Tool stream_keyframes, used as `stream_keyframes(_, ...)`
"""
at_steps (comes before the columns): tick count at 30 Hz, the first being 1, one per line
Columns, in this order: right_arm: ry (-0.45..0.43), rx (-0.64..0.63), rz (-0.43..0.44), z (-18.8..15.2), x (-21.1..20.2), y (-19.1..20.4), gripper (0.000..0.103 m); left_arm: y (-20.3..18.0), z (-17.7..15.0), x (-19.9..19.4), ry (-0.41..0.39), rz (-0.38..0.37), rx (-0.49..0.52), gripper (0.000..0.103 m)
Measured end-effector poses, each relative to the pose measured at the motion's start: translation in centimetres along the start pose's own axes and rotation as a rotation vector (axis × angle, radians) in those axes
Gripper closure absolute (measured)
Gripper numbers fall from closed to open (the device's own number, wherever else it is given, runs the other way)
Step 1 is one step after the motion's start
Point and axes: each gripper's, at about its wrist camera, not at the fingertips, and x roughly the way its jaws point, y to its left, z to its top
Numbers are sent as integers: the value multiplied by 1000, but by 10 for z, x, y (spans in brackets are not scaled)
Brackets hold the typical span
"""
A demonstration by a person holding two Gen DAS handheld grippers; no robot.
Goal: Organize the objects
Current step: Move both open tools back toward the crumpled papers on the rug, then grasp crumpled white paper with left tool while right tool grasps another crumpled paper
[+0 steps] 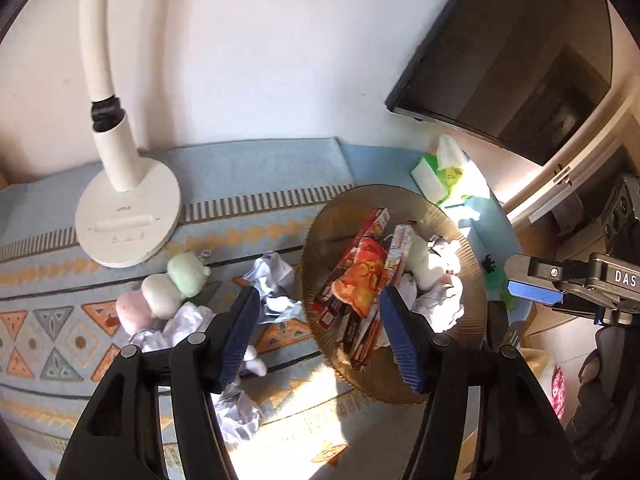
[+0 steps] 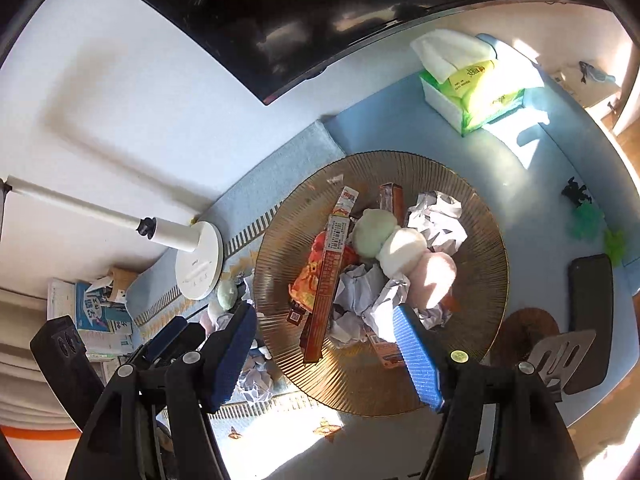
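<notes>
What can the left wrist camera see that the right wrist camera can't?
Only the left wrist view shows the right gripper, open, and the whole three-ball plush on the mat. Only the right wrist view shows the stack of books, the black phone and the slotted spatula. Both show the brown plate piled with wrappers, the white lamp and the tissue box.

Left tool [image 1: 316, 312] gapes above the amber plate [image 1: 472, 276] (heaped with snack boxes [image 1: 362, 248]).

The scene is viewed from above by both wrist cameras, angled down along open fingers. The ribbed amber plate [image 1: 320, 240] [image 2: 480, 240] and lamp base [image 1: 128, 220] [image 2: 200, 264] are shared.
</notes>
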Motion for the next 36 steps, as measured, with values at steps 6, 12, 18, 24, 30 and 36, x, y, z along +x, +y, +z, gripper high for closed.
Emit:
stream_keyframes(6,13,-103,66,-16,13,39,34,101,-24,-25,30,32,-251,43)
stream_keyframes(12,141,-238,128,-67,63,88,34,153,-53,-29,66,-34,-399,22)
stream_keyframes(18,249,-339,59,-124,128,107,34,162,-67,3,173,-109,-366,22)
stream_keyframes(24,255,-360,-9,-138,175,108,34,155,-74,22,233,-160,-280,22)
stream_keyframes(30,220,-393,-29,-138,196,124,35,170,-62,36,243,-167,-267,22)
stream_keyframes(36,215,-406,-48,-149,195,127,59,181,-55,65,264,-202,-290,23)
